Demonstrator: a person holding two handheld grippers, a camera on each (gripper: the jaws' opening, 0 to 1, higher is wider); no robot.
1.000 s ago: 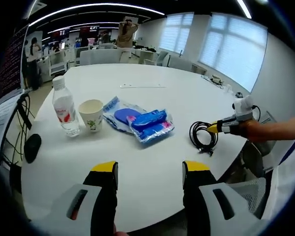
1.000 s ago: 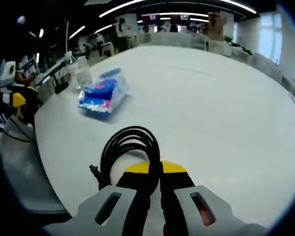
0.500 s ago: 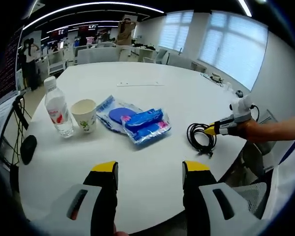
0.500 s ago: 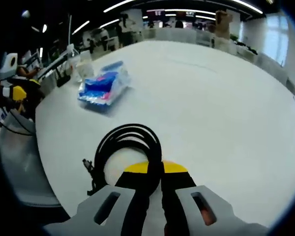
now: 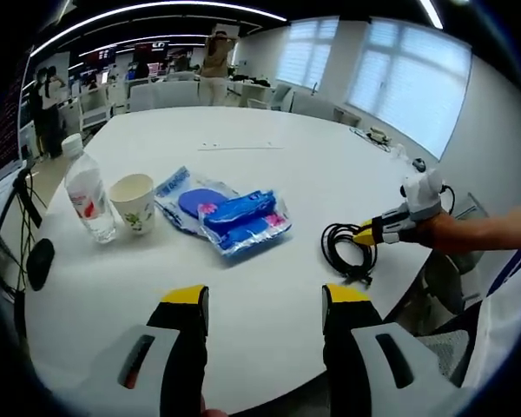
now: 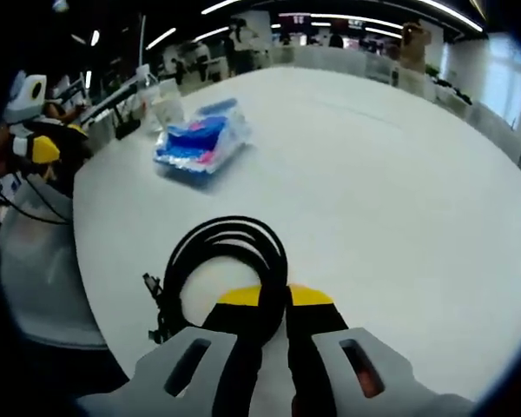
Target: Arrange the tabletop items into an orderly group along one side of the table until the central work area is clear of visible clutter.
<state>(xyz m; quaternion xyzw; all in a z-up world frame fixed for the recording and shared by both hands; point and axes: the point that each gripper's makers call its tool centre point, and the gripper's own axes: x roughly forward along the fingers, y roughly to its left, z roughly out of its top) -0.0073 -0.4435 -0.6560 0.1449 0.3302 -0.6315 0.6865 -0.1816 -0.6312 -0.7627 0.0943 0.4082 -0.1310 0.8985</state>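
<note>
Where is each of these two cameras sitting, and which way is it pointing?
Left gripper view: rides the left gripper, jaws apart, looking across the white table at a bottle, paper cup and blue packets; a forearm holds the right gripper.
Right gripper view: rides the right gripper, jaws closed on the black cable, facing the left gripper.
Shared: table, packets, cable.

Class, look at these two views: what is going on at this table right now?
A person is tidying a round white table with two handheld grippers. The right gripper is shut on a coiled black cable near the table's edge. The left gripper hangs open and empty. A water bottle, paper cup and blue packets sit grouped on the table.
</note>
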